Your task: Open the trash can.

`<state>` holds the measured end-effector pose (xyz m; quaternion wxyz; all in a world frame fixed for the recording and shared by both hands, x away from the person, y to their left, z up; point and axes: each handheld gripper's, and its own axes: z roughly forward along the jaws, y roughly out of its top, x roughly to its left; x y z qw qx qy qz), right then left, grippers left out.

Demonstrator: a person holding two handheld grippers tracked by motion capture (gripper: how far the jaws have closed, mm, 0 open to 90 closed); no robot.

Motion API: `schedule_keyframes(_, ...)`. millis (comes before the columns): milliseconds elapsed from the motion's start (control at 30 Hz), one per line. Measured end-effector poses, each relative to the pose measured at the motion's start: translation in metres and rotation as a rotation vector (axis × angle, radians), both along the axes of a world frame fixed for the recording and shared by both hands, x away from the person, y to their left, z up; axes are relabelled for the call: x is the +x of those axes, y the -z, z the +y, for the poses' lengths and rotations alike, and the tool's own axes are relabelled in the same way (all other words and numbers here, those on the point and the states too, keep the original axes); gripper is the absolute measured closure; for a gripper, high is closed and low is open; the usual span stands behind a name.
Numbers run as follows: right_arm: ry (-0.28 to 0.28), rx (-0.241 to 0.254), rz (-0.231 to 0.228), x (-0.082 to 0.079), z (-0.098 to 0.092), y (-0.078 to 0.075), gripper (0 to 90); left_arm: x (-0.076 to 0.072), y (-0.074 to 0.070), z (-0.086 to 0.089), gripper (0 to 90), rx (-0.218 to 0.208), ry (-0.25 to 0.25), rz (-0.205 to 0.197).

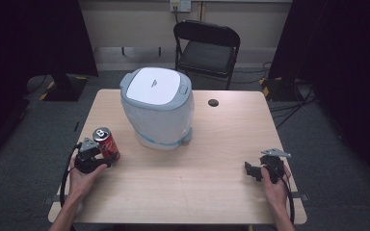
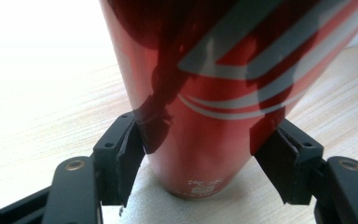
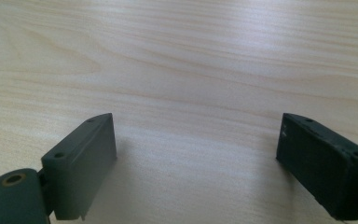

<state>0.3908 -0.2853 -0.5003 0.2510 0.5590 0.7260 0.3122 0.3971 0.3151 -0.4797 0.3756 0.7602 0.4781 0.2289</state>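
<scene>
Light wooden table point(image 1: 212, 144): we note bare room across its centre and right. Red aluminium drink can point(image 1: 106, 143): upright near the left edge, just left of the container. Our left gripper point(image 1: 92, 153): jaws clamped on the can's lower sides. Our right gripper point(image 1: 255, 169): jaws spread wide, holding nothing, near the right edge. White-and-grey lidded plastic container point(image 1: 157, 107): lid shut, contents hidden.

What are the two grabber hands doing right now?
Left gripper: closed on the red can.
Right gripper: open, holding nothing, over the table.
</scene>
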Motion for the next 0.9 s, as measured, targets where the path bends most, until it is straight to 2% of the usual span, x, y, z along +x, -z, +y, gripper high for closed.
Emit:
schedule_keyframes(200, 0.014, 0.000, -0.002, -0.001, 0.001, 0.000, 11.0, -0.002, 0.000, -0.001, 33.4, -0.001, 0.000, 0.004)
schedule_keyframes(267, 0.015, 0.000, -0.002, -0.001, 0.001, 0.000, 11.0, -0.004, 0.001, -0.001, 27.0, -0.017, 0.007, 0.020)
schedule_keyframes(333, 0.015, 0.000, -0.002, -0.001, 0.001, 0.000, 11.0, -0.006, 0.000, 0.001, 26.0, -0.029, 0.007, 0.024)
schedule_keyframes(367, 0.015, 0.000, -0.002, -0.001, 0.001, 0.000, 11.1, -0.008, 0.000, 0.002, 25.4, -0.051, 0.007, 0.020)
schedule_keyframes(533, 0.017, 0.000, -0.002, -0.002, 0.003, -0.001, 13.1, -0.017, -0.002, 0.001, 23.7, -0.035, 0.001, 0.012)
schedule_keyframes(633, 0.018, -0.003, -0.001, -0.002, 0.003, -0.001, 13.5, -0.025, -0.003, 0.002, 24.2, -0.047, 0.001, 0.021)
schedule_keyframes(800, -0.014, -0.004, 0.004, -0.003, 0.010, -0.002, 14.1, -0.038, -0.004, 0.005, 29.1, -0.077, -0.002, 0.037)
schedule_keyframes(900, -0.044, -0.008, 0.003, -0.002, 0.015, -0.003, 18.6, -0.046, -0.005, 0.004, 33.5, -0.087, 0.011, 0.040)
